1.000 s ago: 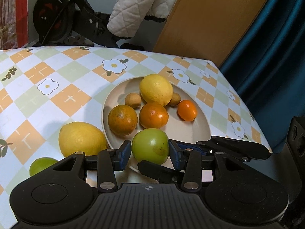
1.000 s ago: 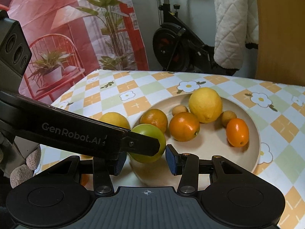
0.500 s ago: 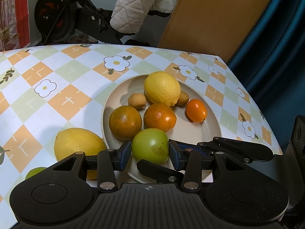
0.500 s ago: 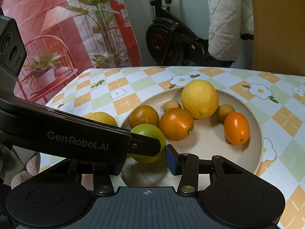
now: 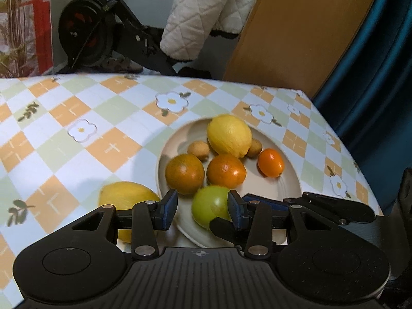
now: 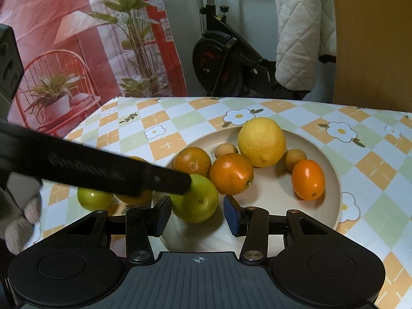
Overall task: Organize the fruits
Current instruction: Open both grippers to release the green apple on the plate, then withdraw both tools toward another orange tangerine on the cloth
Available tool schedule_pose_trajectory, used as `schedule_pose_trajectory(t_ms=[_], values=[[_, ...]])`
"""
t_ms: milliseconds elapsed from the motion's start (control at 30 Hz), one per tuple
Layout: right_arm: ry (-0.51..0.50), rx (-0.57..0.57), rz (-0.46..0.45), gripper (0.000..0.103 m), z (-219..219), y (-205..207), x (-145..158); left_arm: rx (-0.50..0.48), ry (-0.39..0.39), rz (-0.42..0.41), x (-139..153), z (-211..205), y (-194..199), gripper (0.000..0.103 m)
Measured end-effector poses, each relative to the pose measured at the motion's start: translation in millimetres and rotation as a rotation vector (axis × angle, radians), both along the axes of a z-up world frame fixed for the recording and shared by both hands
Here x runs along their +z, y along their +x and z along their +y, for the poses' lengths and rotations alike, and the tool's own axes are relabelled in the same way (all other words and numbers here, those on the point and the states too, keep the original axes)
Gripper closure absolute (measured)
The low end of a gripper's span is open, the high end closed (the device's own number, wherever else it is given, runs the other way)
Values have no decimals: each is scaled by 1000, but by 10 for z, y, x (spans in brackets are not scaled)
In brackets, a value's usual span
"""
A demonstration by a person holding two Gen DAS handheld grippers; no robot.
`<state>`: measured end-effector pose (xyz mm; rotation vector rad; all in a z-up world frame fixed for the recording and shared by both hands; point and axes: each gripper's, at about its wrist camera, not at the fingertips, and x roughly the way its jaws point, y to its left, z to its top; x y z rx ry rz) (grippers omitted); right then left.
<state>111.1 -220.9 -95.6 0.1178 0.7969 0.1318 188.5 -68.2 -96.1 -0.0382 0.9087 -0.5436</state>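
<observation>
Judging by the layout, most of the sorting looks done; the plate at mid-frame holds a big lemon, two oranges, a small oval orange fruit, two little tan fruits and a green fruit on its near rim; a second lemon and another green fruit wait on the table at lower left; left hand-held gripper and right hand-held gripper both stand released around that rim fruit, grasping nothing

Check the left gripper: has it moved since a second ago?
Yes. The left gripper has drawn back leftward: in the right wrist view its finger now covers only the green fruit's upper left edge.
</observation>
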Motion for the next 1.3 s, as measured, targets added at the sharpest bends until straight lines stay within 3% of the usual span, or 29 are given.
schedule_pose_trajectory(t_ms=[467, 867, 1300], values=[[-47, 23, -55, 61, 111, -147, 243, 44, 6, -85, 316, 387, -262, 58], [-38, 68, -63, 61, 305, -237, 290, 141, -31, -42, 205, 782, -523, 58], [-25, 157, -21, 61, 617, -308, 168, 154, -53, 19, 2, 947, -631, 58]])
